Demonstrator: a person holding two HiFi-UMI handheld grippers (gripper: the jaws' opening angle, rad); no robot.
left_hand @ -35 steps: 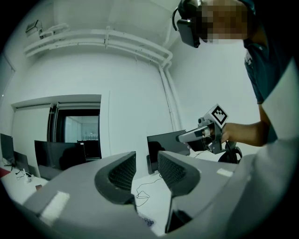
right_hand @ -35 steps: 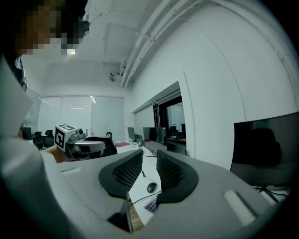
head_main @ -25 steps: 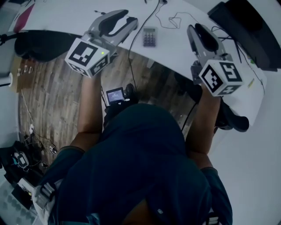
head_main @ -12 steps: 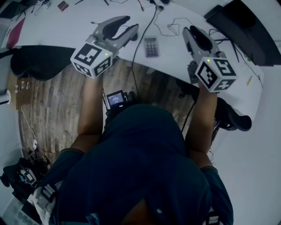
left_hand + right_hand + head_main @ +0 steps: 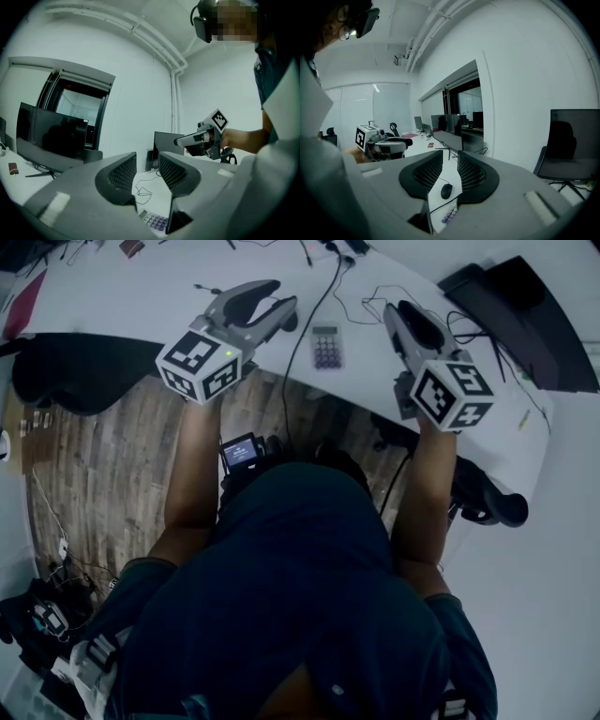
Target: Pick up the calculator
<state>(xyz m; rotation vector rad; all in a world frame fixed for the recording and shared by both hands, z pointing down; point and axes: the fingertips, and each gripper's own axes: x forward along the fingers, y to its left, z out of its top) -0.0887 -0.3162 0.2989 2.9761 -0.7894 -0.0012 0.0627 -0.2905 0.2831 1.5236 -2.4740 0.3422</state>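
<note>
White surface [image 5: 141, 296] | calculator [image 5: 325, 346] flat near front edge, between grippers | left gripper [image 5: 147, 161], right gripper [image 5: 450, 161]: fingers spread, empty | looks light, stiff, slick and low-lying; I'd pinch across its long side edges.

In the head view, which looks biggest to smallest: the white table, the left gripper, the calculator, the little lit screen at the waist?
1. the white table
2. the left gripper
3. the calculator and the lit screen: these look alike, and the screen sits nearer the camera, so I won't rank them.
</note>
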